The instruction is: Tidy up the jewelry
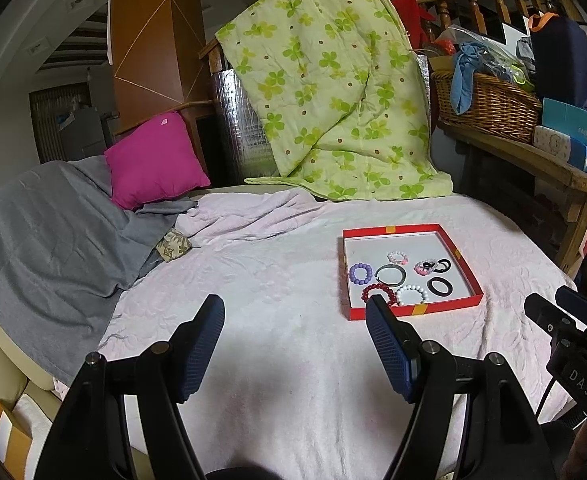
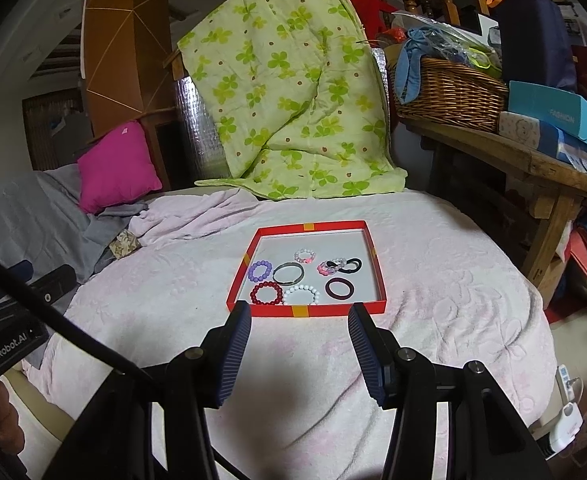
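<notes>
On the pink bedspread [image 2: 433, 280], the red tray [image 2: 307, 312] holds bracelets [image 2: 267, 293] crowded together; both left gripper [image 1: 295, 312] and right gripper [image 2: 299, 320] hover wide open, empty, risking snagging neighbouring pieces.

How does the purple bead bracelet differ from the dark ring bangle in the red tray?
The purple bead bracelet is a loop of separate round beads; the dark ring bangle is one smooth, solid band. The bracelet is pale lilac, the bangle nearly black with a maroon tint. The bracelet lies at the tray's left side, the bangle toward the right. Both lie flat inside the red tray, untouched by either claw.
</notes>
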